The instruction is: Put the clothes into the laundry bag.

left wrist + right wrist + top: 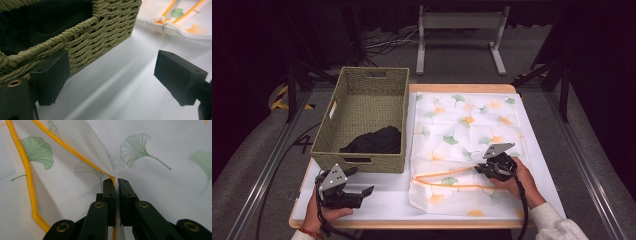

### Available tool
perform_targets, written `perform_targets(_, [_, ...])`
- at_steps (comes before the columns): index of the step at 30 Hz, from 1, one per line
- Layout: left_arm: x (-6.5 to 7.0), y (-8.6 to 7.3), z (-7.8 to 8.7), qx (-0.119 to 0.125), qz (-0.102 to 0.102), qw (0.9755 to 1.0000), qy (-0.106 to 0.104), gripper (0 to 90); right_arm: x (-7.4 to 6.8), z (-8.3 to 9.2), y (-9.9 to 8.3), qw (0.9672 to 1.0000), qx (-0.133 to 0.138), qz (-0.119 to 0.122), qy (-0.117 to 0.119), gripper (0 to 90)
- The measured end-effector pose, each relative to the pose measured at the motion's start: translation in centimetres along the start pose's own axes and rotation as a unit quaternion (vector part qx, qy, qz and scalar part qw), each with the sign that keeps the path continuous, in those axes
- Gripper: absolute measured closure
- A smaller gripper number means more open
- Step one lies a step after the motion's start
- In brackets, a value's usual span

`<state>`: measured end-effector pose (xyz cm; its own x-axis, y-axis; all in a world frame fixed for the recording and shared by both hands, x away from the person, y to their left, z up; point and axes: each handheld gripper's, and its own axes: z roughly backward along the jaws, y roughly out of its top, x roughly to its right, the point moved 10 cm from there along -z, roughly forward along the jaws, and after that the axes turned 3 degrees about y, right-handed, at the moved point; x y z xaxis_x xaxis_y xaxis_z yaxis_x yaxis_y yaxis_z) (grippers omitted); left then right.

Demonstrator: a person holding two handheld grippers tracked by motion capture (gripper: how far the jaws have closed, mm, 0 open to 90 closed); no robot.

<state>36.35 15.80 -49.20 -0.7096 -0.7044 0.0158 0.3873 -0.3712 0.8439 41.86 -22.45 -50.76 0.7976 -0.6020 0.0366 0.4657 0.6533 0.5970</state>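
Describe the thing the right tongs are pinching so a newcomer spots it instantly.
On the white table, right of the woven basket, lies a flat white mesh bag. The right tongs pinch it. Only it has ginkgo-leaf prints and an orange zipper.

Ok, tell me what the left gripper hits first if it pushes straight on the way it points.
Judging by its own view, the open left gripper aims along the bare white table cover, just past the woven basket corner. Probably the mesh laundry bag comes first, though depth is unclear.
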Motion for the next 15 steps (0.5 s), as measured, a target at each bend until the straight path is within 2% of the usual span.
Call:
perform_targets(3, [0.0, 0.0, 0.1, 0.000, -0.002, 1.0000, -0.002, 14.0, -0.2, 0.1, 0.2, 0.9998, 0.004, 0.017, -0.008, 88.4])
perform_targets(6, [0.0, 0.0, 0.0, -0.001, -0.003, 1.0000, -0.003, 14.0, -0.3, 0.8, 0.8, 0.9992, 0.028, 0.019, -0.019, 88.5])
perform_targets(7, [0.0, 0.0, 0.0, -0.001, -0.003, 1.0000, -0.003, 14.0, -0.3, 0.8, 0.8, 0.9992, 0.028, 0.019, -0.019, 88.5])
perform_targets(9, [0.0, 0.0, 0.0, 0.000, -0.001, 1.0000, -0.004, 14.0, -0.4, 1.3, 1.2, 0.9983, 0.040, 0.030, -0.032, 88.6])
perform_targets(15, [0.1, 0.1, 0.0, 0.002, 0.001, 1.0000, -0.007, 13.6, -1.1, 2.5, 2.3, 0.9951, 0.072, 0.047, -0.049, 88.7])
